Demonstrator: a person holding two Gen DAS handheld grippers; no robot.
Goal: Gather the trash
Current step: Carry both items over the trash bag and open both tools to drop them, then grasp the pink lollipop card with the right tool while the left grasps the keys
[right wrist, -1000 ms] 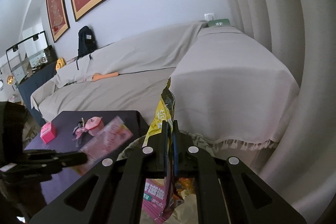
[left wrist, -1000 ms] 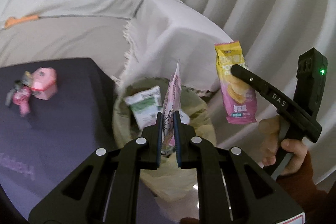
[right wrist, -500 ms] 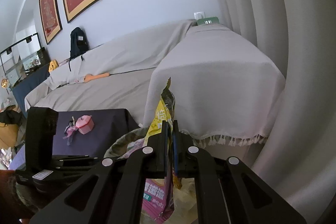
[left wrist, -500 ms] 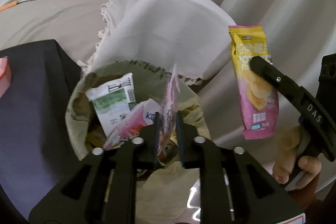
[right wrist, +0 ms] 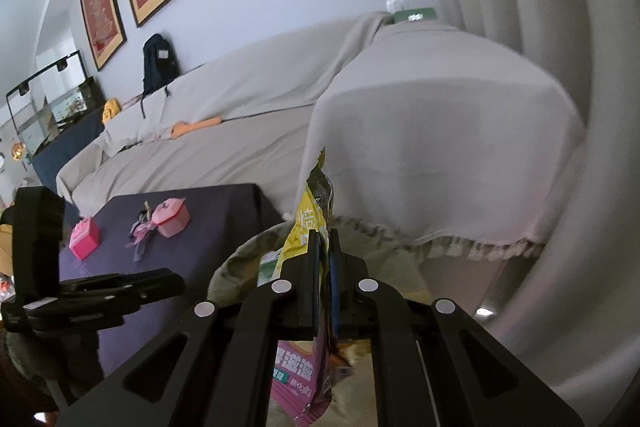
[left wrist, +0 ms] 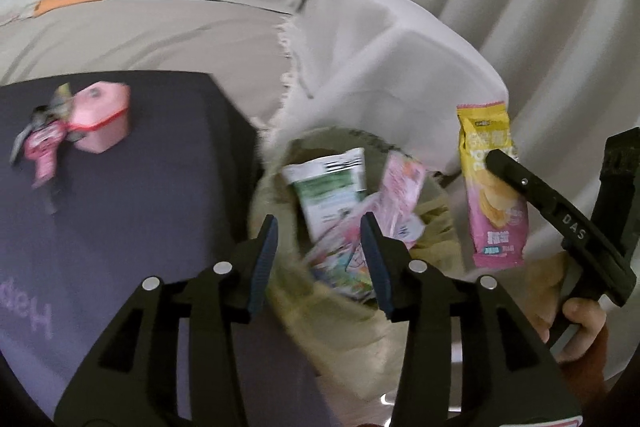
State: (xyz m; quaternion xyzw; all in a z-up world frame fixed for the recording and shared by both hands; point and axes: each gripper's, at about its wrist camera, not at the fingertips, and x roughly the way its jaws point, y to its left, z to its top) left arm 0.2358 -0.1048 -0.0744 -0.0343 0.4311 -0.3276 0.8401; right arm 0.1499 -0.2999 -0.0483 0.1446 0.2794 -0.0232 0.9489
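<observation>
Beside the sofa, right tool dangles chip packet lengthwise, upright.

Left wrist view smeared by motion blur. Pink wrapper in the trash bag, just ahead of the left gripper: print unreadable. Bag's lower part hidden behind the fingers. Chip packet in the right gripper: middle hidden by the fingers, bottom cut off at frame edge.
</observation>
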